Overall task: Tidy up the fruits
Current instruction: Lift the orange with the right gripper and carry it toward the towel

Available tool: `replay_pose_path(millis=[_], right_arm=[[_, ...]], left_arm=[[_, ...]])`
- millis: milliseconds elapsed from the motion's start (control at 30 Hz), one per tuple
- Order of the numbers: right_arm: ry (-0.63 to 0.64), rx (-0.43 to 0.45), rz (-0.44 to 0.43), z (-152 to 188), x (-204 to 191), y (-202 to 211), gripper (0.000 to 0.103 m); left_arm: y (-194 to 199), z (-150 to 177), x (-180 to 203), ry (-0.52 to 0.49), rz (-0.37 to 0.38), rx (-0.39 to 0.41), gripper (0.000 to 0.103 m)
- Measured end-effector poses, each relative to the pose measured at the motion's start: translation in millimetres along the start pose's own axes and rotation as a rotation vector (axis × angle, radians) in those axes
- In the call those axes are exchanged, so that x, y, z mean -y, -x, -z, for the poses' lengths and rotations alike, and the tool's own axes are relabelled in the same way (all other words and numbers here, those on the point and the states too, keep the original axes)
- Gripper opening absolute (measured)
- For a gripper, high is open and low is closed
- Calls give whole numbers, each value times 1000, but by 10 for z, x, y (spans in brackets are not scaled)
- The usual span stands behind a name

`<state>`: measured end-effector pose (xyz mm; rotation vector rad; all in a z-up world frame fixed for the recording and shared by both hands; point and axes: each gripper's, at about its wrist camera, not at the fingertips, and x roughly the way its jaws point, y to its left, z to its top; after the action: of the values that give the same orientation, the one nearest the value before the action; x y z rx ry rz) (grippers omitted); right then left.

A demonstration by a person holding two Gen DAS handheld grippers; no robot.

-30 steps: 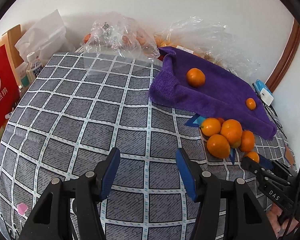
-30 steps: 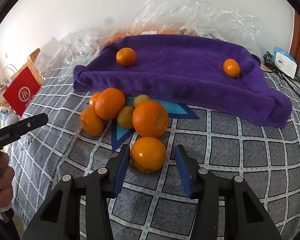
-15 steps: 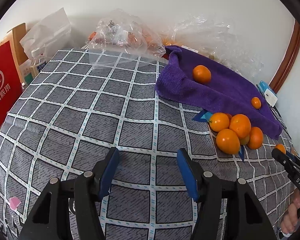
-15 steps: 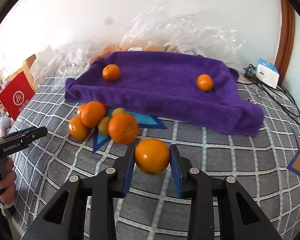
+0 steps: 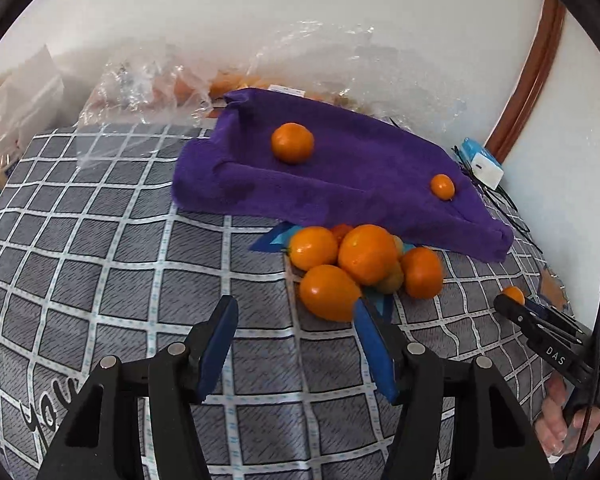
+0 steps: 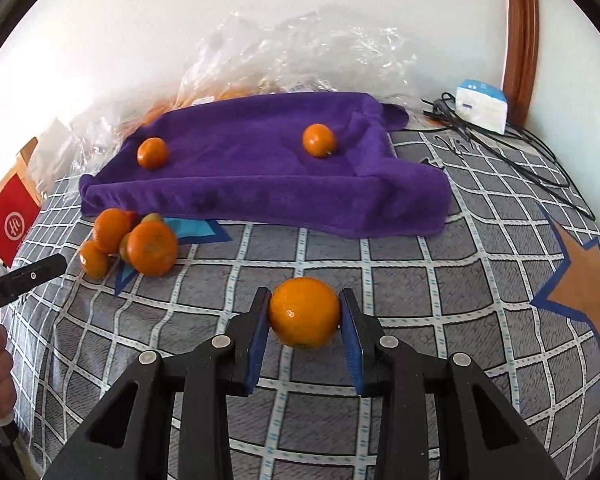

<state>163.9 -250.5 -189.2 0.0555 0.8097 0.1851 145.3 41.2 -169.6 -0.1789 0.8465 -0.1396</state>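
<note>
Taking the purple towel (image 6: pixel 260 176) as our landmark, we see a red bag (image 6: pixel 10 220) off its left end. Just before its left front edge sits a pile of oranges (image 6: pixel 140 240) on the checked bedspread (image 6: pixel 420 280). Our left gripper (image 5: pixel 296 344) stands open and empty near that pile. Two oranges lie on the towel. In front of its middle, our right gripper (image 6: pixel 305 316) clamps an orange (image 6: pixel 304 312).
</note>
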Motion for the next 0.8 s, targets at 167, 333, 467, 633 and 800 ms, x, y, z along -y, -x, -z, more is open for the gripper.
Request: replay_pose_path(millis=[167,333,467,633,800], right_arm=[[-23,22,-12,50,21,11,34],[-4,15,-5,67,-2,-14,34],[1,11,-5,75,-9,-19,34],[-3,13,1,78,-7,-29,34],[-2,25,1,86,-12,-19,34]], left_arm=[[-164,-46,104,9,7,-27,58],[-227,-21,186,-47,-26,-10,58],[-251,-24,209,-57,-16,-4,54],[-242,-35,119,-8,23,6,40],[-120,10,50,20,40,53,40]])
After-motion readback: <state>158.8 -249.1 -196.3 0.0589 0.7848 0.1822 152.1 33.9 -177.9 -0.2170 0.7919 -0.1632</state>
